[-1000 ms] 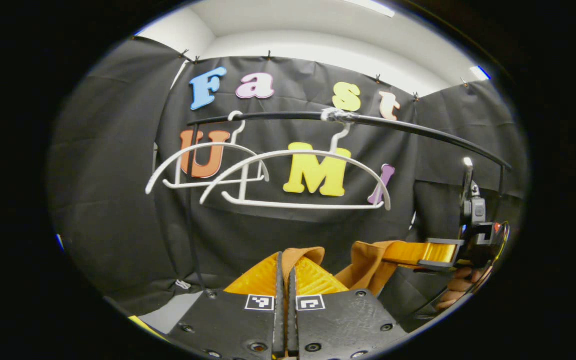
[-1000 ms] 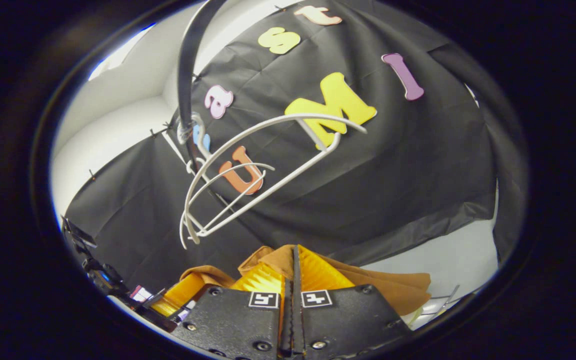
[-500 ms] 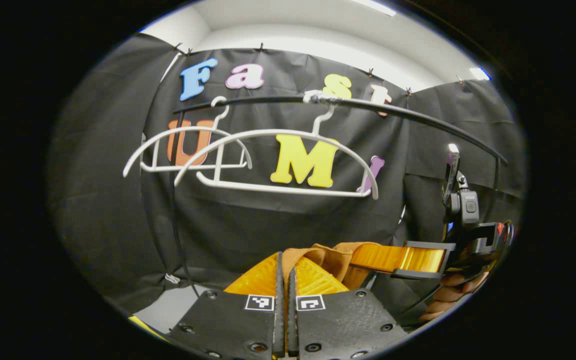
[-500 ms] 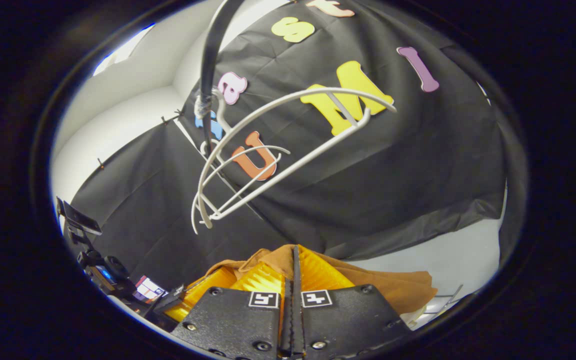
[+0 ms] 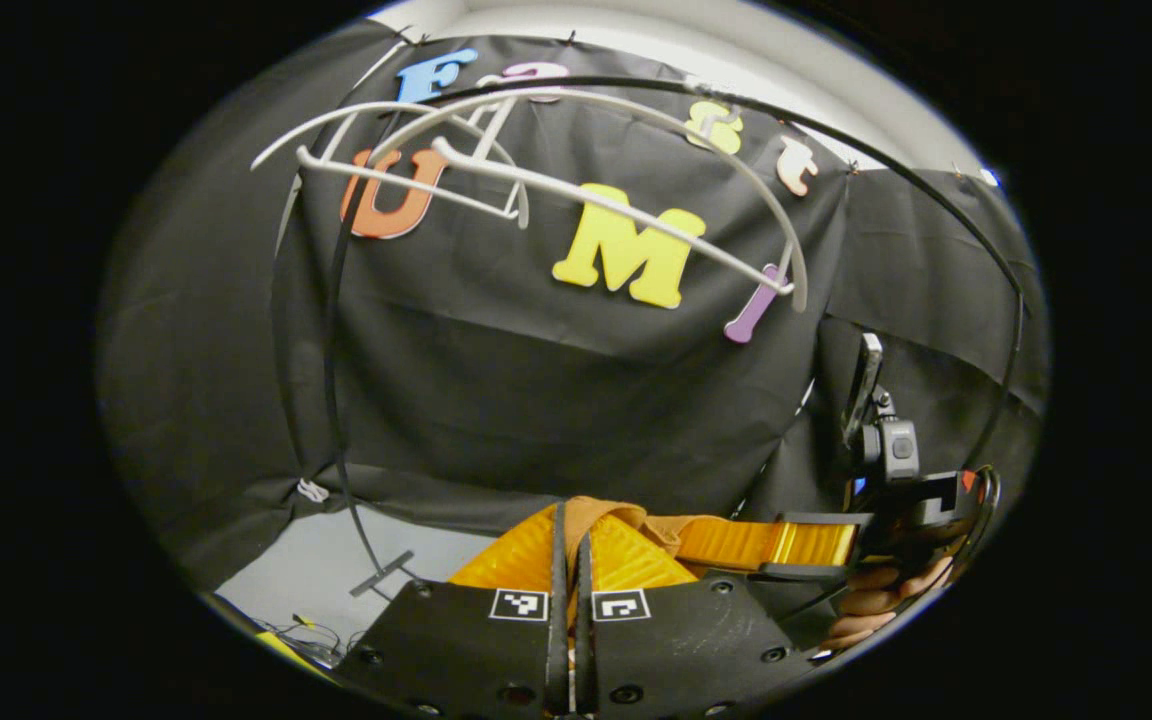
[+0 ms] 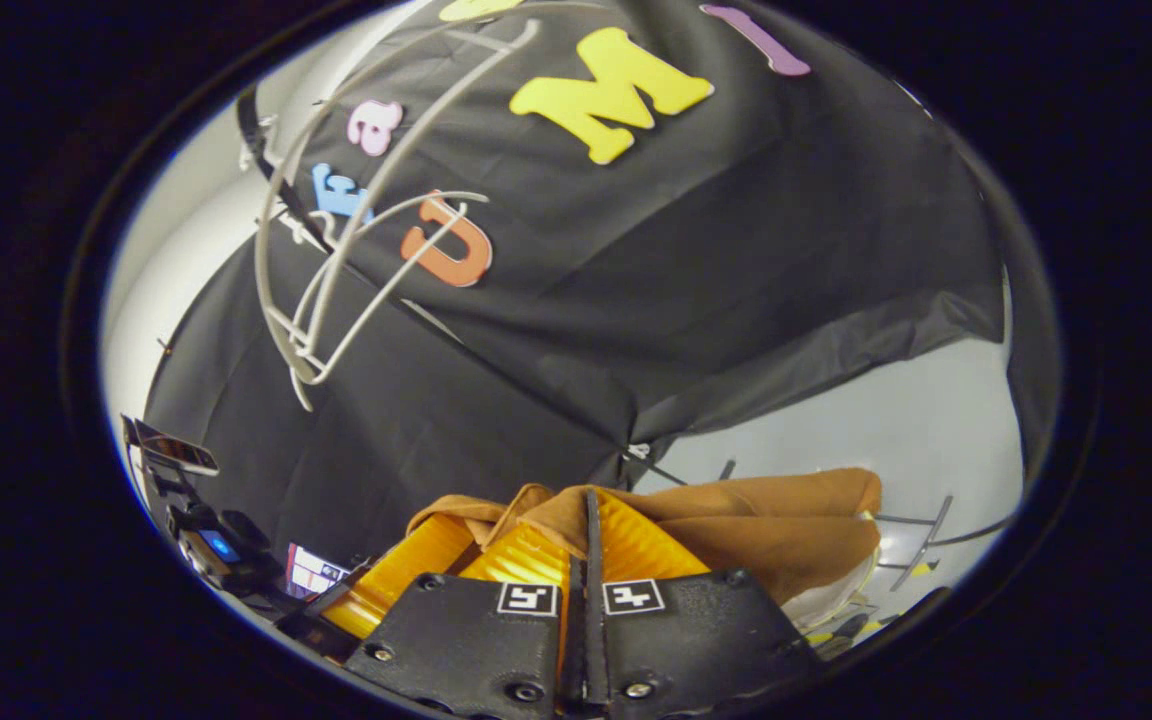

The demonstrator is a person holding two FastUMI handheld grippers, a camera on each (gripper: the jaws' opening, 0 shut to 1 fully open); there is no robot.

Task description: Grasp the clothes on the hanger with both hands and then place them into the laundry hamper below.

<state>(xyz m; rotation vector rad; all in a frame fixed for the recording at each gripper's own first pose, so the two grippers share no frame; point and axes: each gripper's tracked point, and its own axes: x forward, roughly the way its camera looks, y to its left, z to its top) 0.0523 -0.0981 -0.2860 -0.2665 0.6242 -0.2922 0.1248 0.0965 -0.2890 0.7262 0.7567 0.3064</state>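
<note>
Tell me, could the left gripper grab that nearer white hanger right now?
Probably not: the left gripper is shut on the brown garment, well below the white hanger, so it is occupied and apart from it.

both tongs, left (image 5: 568, 540) and right (image 6: 586, 535), are clamped tight, side by side

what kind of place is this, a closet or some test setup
Most likely a staged recording booth, not a home closet: black cloth is clipped up as walls, two bare white hangers hang on a black garment rail, and both handheld grippers pinch a brown garment.
</note>
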